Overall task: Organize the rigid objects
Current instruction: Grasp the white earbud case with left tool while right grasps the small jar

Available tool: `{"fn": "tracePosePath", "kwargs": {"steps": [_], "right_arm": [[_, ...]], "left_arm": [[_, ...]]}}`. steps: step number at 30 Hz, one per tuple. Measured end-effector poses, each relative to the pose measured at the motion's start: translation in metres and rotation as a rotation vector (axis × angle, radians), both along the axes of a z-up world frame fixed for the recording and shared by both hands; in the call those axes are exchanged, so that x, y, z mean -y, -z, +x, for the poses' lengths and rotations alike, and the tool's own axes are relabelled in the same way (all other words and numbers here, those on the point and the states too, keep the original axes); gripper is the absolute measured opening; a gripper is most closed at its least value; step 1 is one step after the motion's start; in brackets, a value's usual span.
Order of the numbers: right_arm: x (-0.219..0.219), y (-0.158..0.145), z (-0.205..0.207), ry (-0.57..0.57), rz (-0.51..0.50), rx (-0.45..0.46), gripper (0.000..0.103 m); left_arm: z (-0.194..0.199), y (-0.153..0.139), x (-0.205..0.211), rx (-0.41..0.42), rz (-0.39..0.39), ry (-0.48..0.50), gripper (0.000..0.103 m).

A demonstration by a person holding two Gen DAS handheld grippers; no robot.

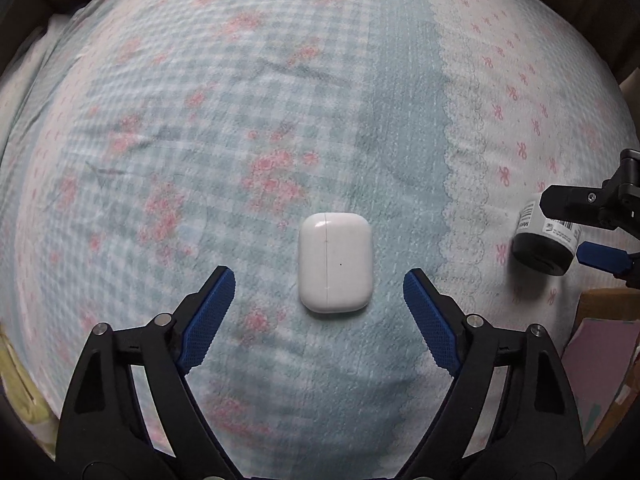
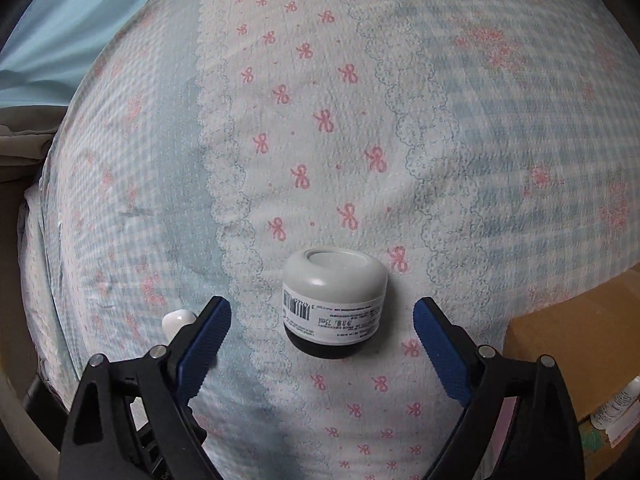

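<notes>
Left wrist view, fingers (image 1: 319, 285) wide beside earbud case (image 1: 335, 262), right fingers (image 2: 322, 316) wide flanking jar (image 2: 335, 304).

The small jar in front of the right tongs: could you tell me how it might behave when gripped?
The jar looks rigid, so probably won't deform. Its rounded, smooth lid may slip; the labelled wall seems safer. On the soft bedspread it might tip if nudged.

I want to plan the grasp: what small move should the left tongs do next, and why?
Probably ease the left tongs forward, then close. They stand open, and the white earbud case lies flat on the bedspread, centred just ahead of the blue pads, not yet between them.
</notes>
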State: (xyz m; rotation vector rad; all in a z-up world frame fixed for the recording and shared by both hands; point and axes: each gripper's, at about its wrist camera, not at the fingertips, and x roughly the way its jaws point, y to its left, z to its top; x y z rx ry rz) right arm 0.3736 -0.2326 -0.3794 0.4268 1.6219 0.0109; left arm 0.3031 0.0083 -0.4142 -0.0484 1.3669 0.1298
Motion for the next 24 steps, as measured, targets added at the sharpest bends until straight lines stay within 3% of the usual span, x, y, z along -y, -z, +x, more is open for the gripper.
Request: {"fn": "tracePosePath", "kwargs": {"steps": [4,10,13,15,18,24], "right_arm": [[0.000,0.014,0.001,0.013,-0.005,-0.029,0.084],[-0.005,0.025,0.001,0.031,-0.008,-0.057,0.069],[-0.008,0.029,0.003,0.033,-0.021,-0.060,0.060],[-0.009,0.029,0.003,0.038,-0.040,-0.066,0.052],[-0.006,0.030,0.003,0.050,-0.032,-0.066,0.052],[-0.003,0.029,0.004,0.048,-0.037,-0.063,0.052]], "left_arm": [[0.006,0.020,0.004,-0.022,0.007,0.011,0.079],[0.012,0.029,0.004,-0.016,-0.015,0.006,0.076],[0.015,0.030,0.006,-0.008,-0.031,0.016,0.067],[0.019,0.029,0.009,0.001,-0.040,0.023,0.053],[0.022,0.028,0.015,0.007,-0.036,0.031,0.042],[0.029,0.024,0.010,0.008,-0.056,0.040,0.041]]}}
